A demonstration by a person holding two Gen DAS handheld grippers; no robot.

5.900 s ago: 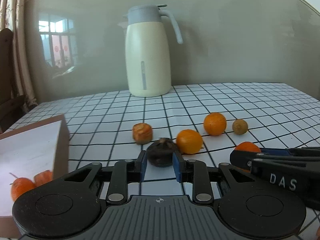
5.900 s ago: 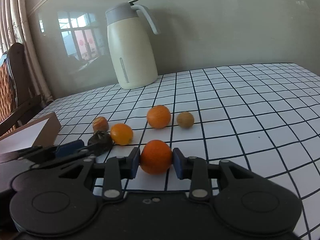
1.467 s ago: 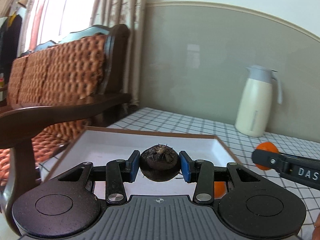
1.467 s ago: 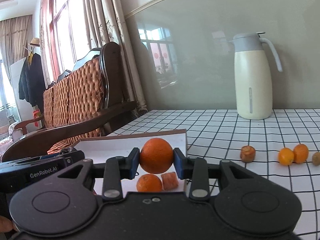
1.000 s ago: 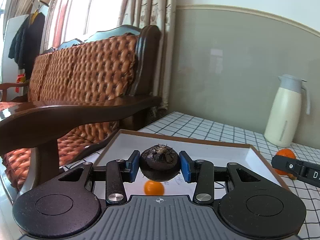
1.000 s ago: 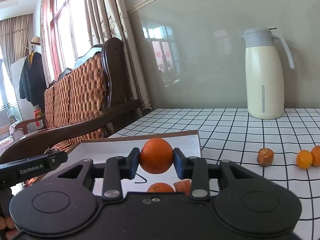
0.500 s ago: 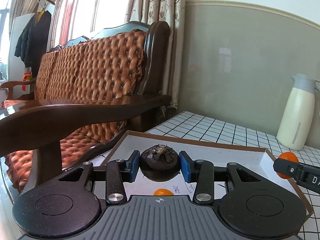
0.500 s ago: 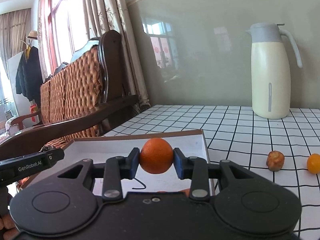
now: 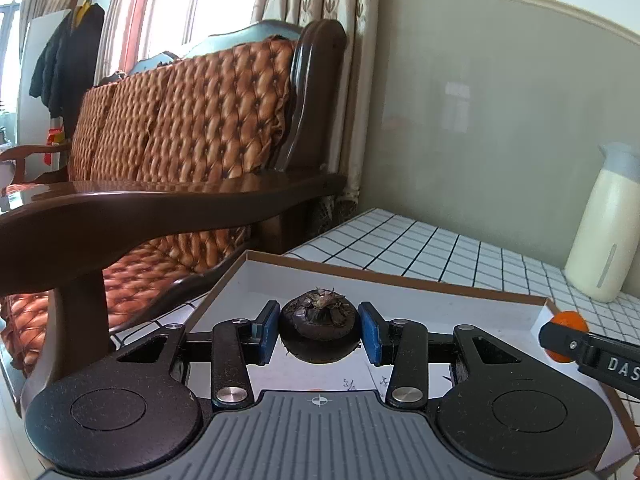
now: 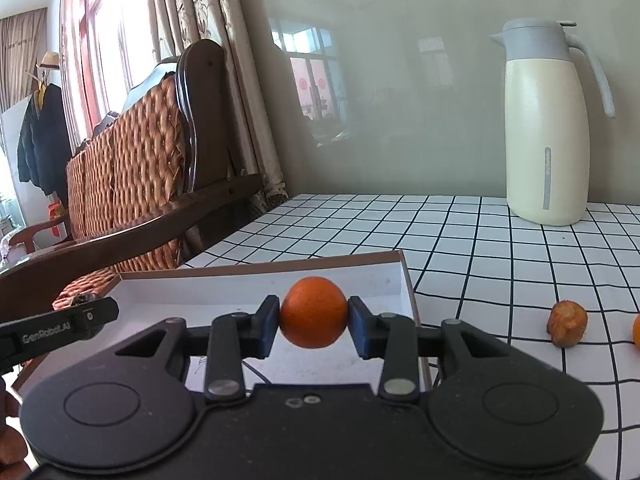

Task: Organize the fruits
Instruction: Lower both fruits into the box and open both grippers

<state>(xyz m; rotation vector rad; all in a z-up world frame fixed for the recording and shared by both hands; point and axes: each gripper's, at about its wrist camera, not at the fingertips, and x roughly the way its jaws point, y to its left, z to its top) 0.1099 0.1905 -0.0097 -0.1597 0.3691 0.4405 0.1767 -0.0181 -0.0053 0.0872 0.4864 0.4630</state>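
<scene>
I have both fruits over the tray (image 9: 400, 278), neither set down yet. My left gripper (image 9: 319, 330) pinches a dark fruit (image 9: 319, 330) — matte, squat and round, with a dry, papery crown on top. My right gripper (image 10: 313, 318) has the orange (image 10: 313, 312) between its pads, and its jaws are opening; the pads look barely parted from the smooth, glossy peel, so I judge the drop is starting. The tray is shallow card, white inside with a brown rim. Out on the checked table (image 10: 480, 248) a knobbly brown fruit (image 10: 567, 328) and the edge of another orange one (image 10: 636, 336) wait to be fetched — so I judge more trips remain.
</scene>
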